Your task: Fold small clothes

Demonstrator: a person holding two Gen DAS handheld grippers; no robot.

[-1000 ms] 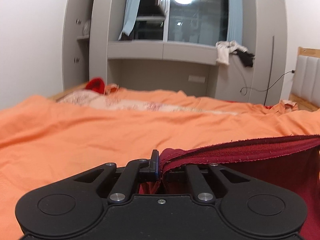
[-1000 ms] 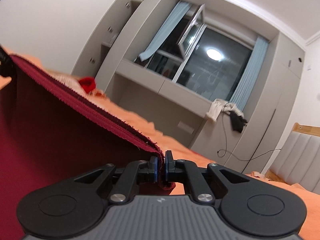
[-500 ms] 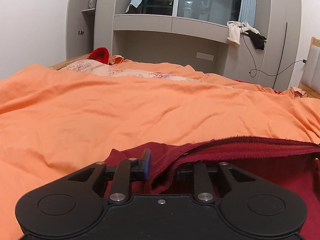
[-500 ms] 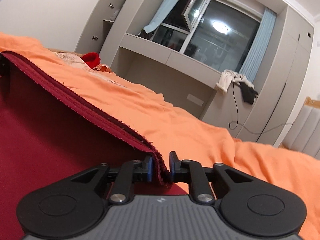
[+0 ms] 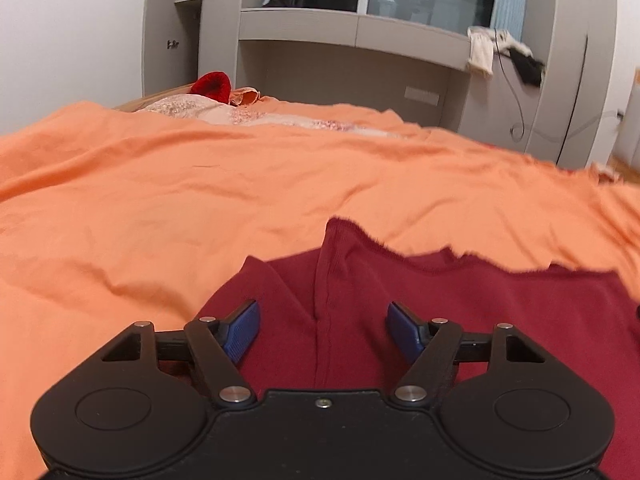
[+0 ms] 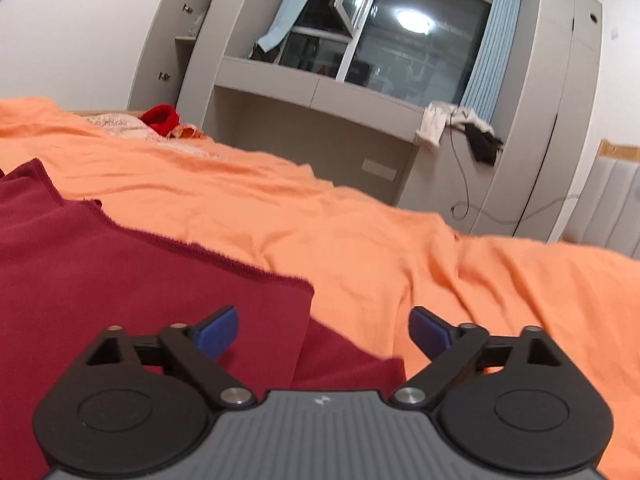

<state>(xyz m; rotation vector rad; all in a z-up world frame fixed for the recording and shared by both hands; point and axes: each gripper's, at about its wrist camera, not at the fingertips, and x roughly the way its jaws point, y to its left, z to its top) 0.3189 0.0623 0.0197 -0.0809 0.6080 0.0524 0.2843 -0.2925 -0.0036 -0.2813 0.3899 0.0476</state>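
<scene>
Left wrist view: one dark red garment (image 5: 460,312) lies flat on the orange bed sheet (image 5: 200,184), close under the camera. It spreads away to the right, its long axis running left to right across the picture, with a frayed far edge. One raised fold of it points away from the camera, toward the window wall. Left tongs (image 5: 322,330) spread and opening; the fold lies between the two blue pads (image 5: 242,330), neither pad pressing on it. Farther off on the bed: one bright red item (image 5: 211,86) beside pale patterned bedding (image 5: 192,109). On the grey ledge, one pale cloth (image 5: 482,50) and one black item (image 5: 528,65).

Right wrist view: the same garment (image 6: 100,264) fills the lower left, its ribbed far edge slanting from upper left down to a corner near the middle. Right tongs (image 6: 324,334) spread wide and opening; that corner of the garment lies below the gap, with no pad pinching it. One window (image 6: 412,52), two blue curtains (image 6: 486,44), one padded headboard (image 6: 612,204) at far right.
</scene>
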